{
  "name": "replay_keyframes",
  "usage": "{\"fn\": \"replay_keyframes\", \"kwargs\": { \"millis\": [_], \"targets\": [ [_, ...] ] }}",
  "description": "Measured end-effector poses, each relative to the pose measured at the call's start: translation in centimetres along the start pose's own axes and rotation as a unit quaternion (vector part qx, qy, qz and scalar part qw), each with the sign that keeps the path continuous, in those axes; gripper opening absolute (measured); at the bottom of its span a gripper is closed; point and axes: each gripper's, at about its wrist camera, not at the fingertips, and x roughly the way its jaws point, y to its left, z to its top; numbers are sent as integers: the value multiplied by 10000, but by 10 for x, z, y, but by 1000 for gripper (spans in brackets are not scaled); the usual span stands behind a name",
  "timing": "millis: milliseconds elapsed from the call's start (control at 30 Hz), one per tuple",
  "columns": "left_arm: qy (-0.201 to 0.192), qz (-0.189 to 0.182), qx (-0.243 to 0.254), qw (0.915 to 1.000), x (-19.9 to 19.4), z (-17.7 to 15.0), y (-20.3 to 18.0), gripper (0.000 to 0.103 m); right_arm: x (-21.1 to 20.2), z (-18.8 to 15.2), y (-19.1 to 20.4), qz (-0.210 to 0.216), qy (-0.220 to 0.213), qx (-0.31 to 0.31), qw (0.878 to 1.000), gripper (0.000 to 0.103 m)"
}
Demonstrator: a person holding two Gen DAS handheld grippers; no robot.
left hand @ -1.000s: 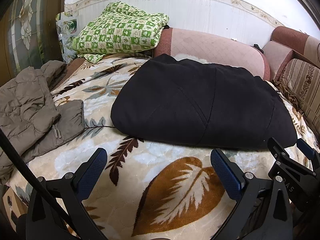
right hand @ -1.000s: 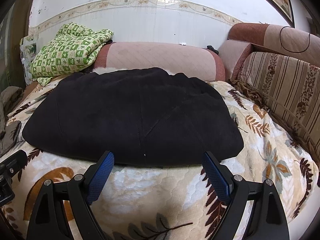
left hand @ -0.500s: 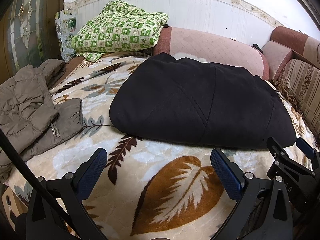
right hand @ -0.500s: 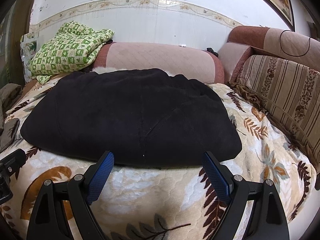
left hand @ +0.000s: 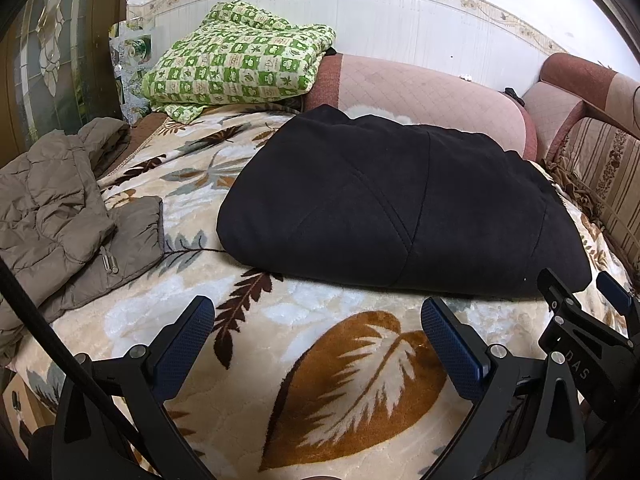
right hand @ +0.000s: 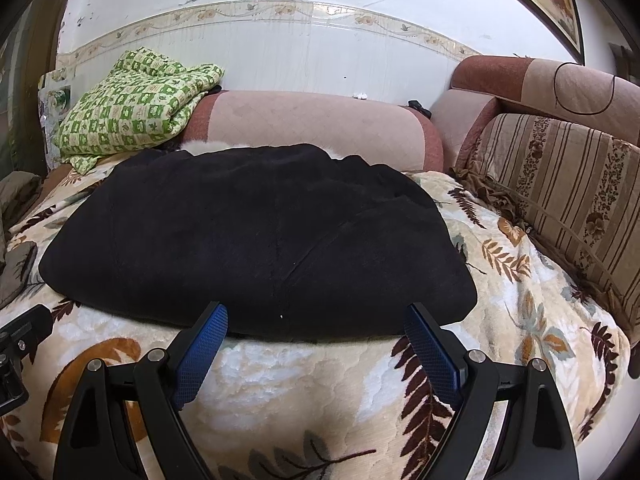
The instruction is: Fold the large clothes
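A large black garment (left hand: 400, 208) lies folded into a thick flat bundle on the leaf-patterned blanket (left hand: 320, 360); it also shows in the right wrist view (right hand: 256, 248). My left gripper (left hand: 318, 320) is open and empty, hovering over the blanket just short of the garment's near edge. My right gripper (right hand: 316, 320) is open and empty, its fingertips right at the garment's near edge. The right gripper also shows at the right edge of the left wrist view (left hand: 580, 300).
A grey-brown puffer jacket (left hand: 60, 216) lies crumpled at the left. A green checked quilt (left hand: 236, 64) sits folded at the back left. A pink bolster (right hand: 312, 128) runs behind the garment. Striped sofa cushions (right hand: 560, 184) line the right side.
Both grippers have drawn back and risen slightly from the black garment. Jaws stay open. The garment has not moved.
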Motion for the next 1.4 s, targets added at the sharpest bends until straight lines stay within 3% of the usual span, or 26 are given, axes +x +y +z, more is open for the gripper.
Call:
{"fn": "replay_keyframes", "kwargs": {
  "millis": [1400],
  "targets": [
    [-85, 10, -17, 10000, -6, 1, -3, 103, 1, 2, -5, -215, -14, -22, 9998, 95]
  ]
}}
